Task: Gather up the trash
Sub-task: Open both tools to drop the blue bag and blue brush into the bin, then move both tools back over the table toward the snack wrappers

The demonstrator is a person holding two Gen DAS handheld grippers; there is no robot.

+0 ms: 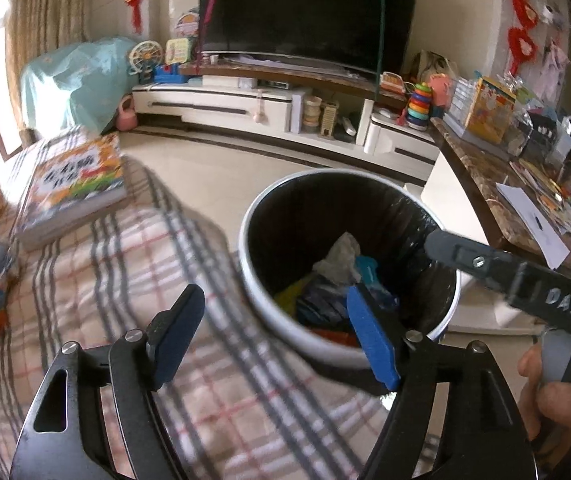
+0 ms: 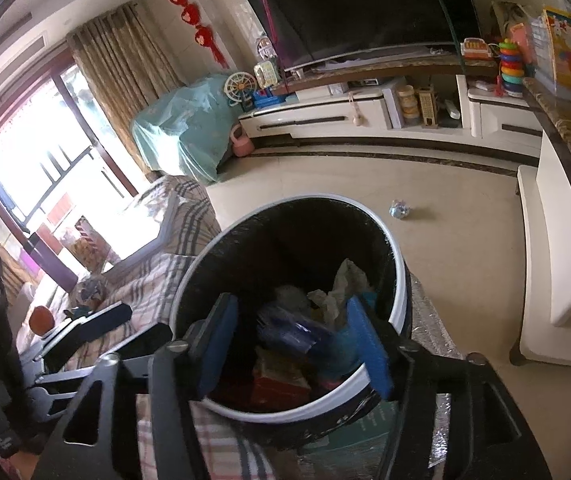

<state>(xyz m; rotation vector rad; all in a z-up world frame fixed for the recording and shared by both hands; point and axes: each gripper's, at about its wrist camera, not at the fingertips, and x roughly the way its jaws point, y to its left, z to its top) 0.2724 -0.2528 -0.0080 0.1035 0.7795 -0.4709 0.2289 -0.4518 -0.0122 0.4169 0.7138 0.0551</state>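
Trash bin (image 2: pixel 399 280) sits below the empty, parted right hand-held gripper (image 2: pixel 301 344).

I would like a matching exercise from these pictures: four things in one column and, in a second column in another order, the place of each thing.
Things:
1. crumpled paper
2. book
3. small crumpled wrapper
4. stacking-ring toy

Places:
A. on the checked blanket
B. on the bare floor, past the trash bin
C. on the TV cabinet, to the right of the screen
D. inside the bin, on top of the other trash

Pairs: 1-D, 2-A, 3-B, 4-C
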